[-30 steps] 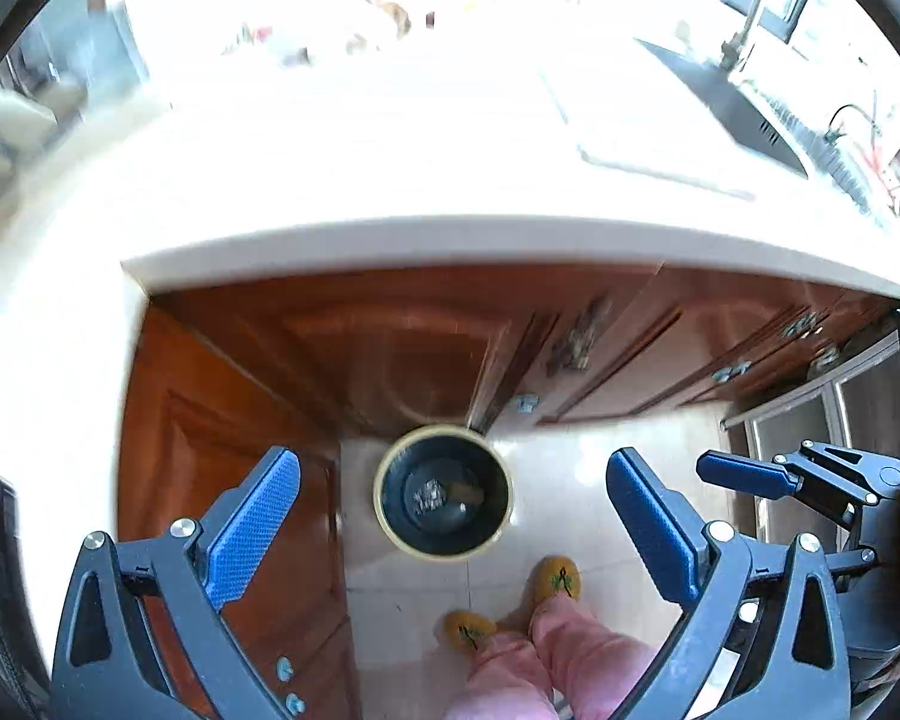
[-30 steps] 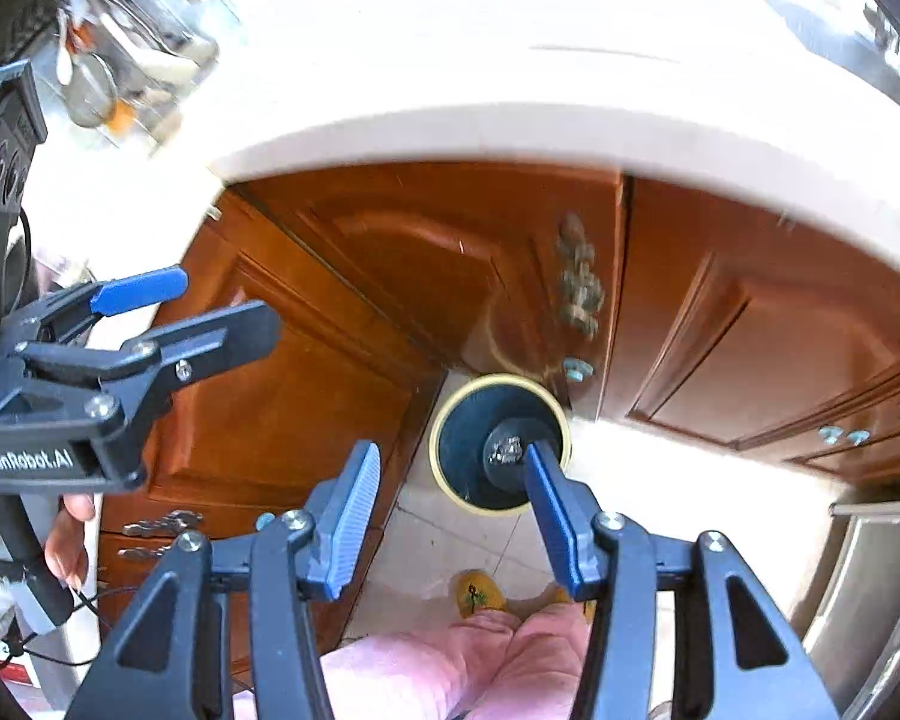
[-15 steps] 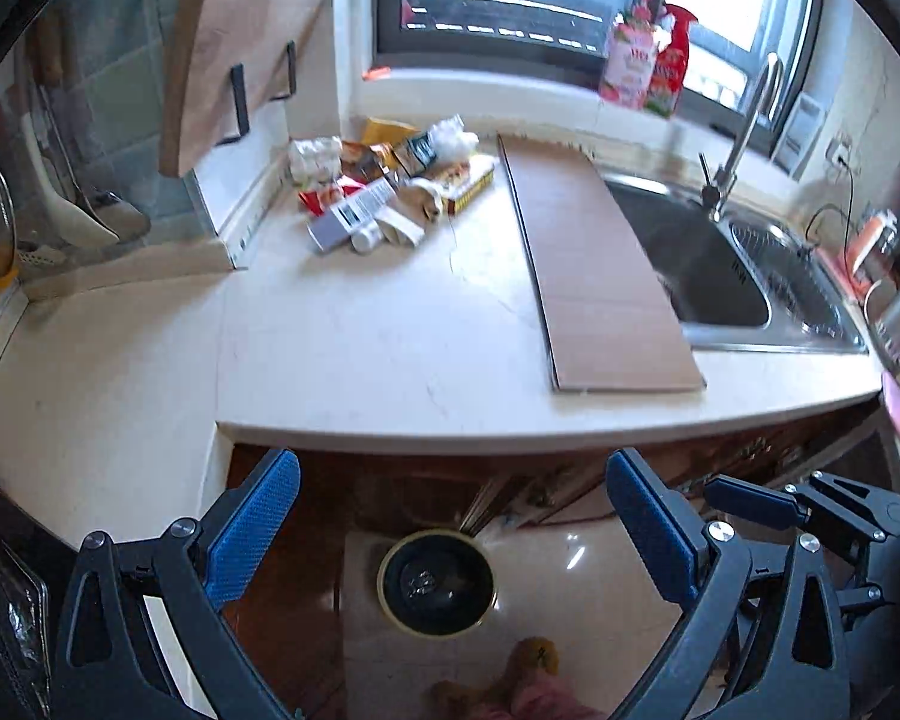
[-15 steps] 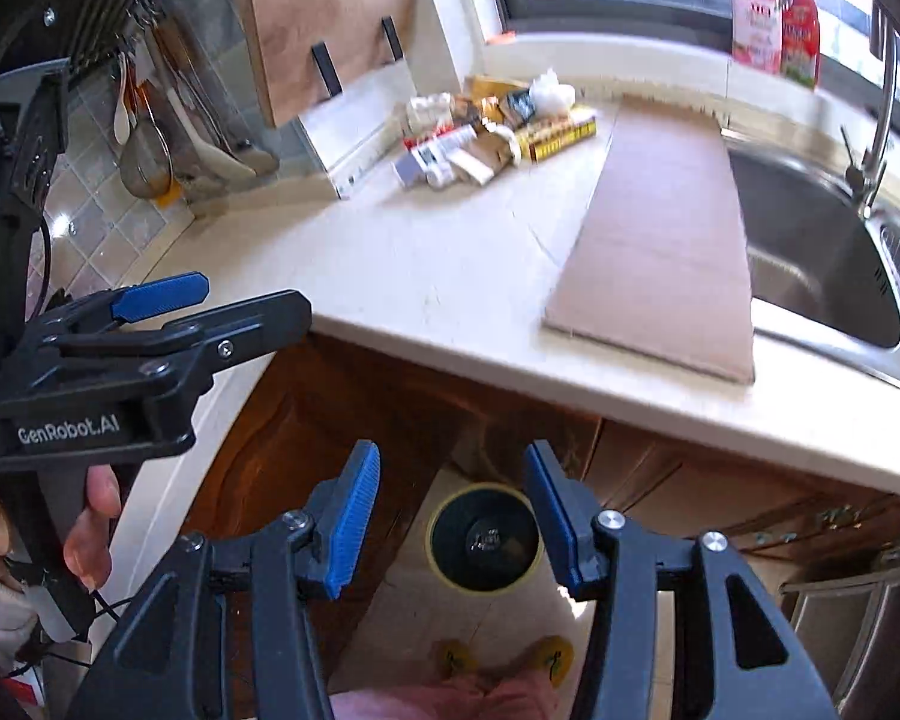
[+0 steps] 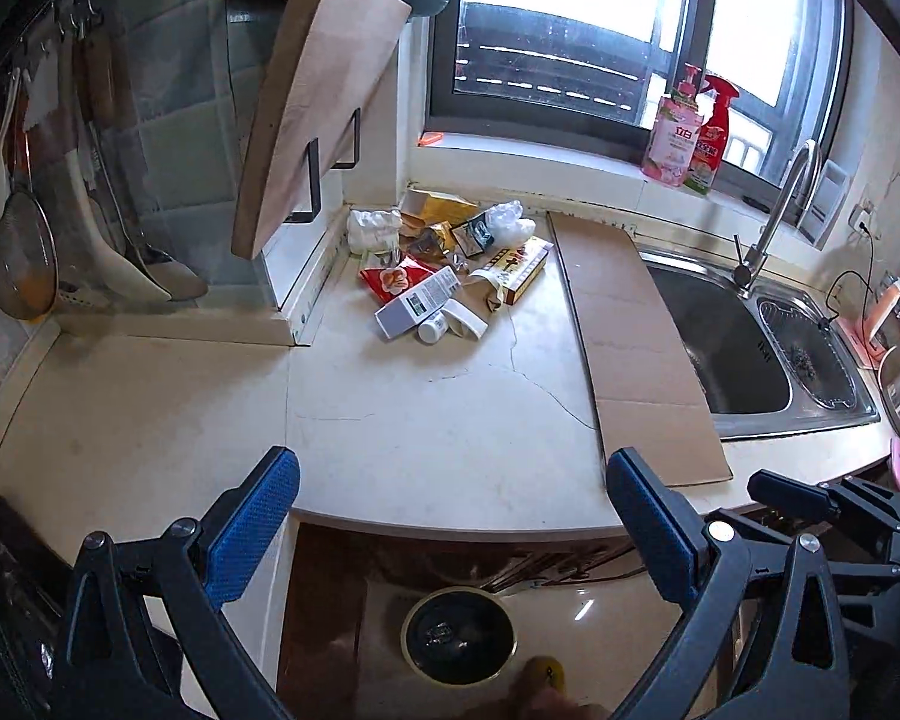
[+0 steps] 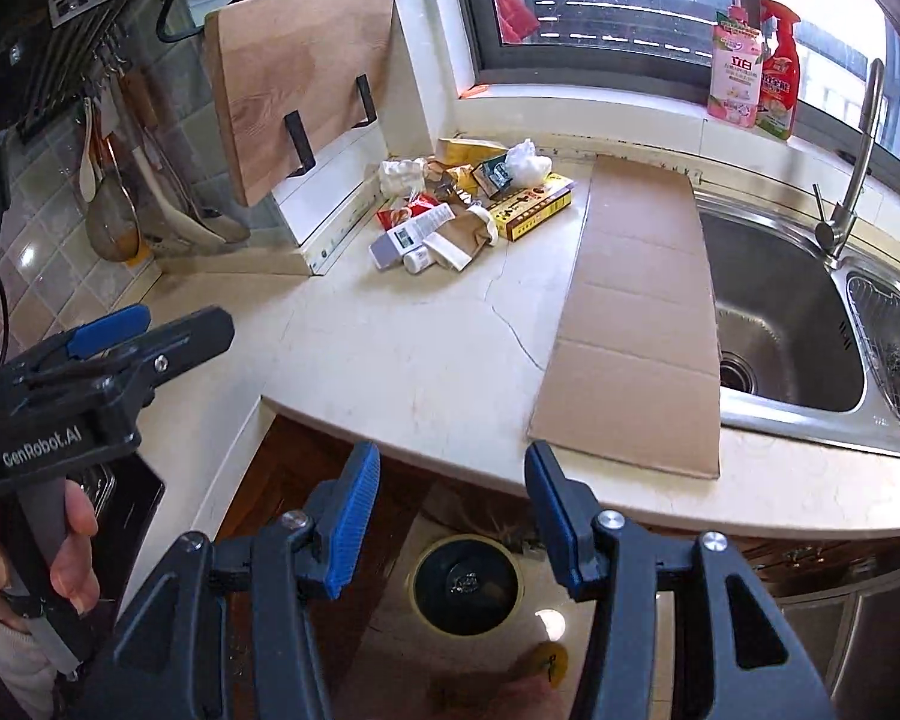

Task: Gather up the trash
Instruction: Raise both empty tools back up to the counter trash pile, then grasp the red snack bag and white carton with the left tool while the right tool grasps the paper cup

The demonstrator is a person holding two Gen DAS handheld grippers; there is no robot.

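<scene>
A pile of trash [image 5: 450,264] lies at the back of the pale countertop [image 5: 426,420]: a white box, a yellow box, a red packet, crumpled tissue and wrappers. The right wrist view shows the same pile [image 6: 462,204]. On the floor below the counter edge stands a round black bin [image 5: 459,636] with a yellow rim, and it holds a few scraps [image 6: 467,585]. My left gripper [image 5: 450,480] is open and empty above the counter's front edge. My right gripper [image 6: 450,462] is open too, narrower, with nothing between its fingers.
A flat cardboard sheet [image 6: 636,312] lies beside the steel sink [image 6: 774,300] and tap. A wooden cutting board [image 5: 312,108] leans in a rack at the back left, with utensils hanging on the wall. Two bottles [image 6: 750,66] stand on the window sill. A hand holds the left gripper [image 6: 168,327].
Both grippers have risen from cabinet level to above the countertop. The counter and trash pile came into view, and the bin dropped to the bottom of both views.
</scene>
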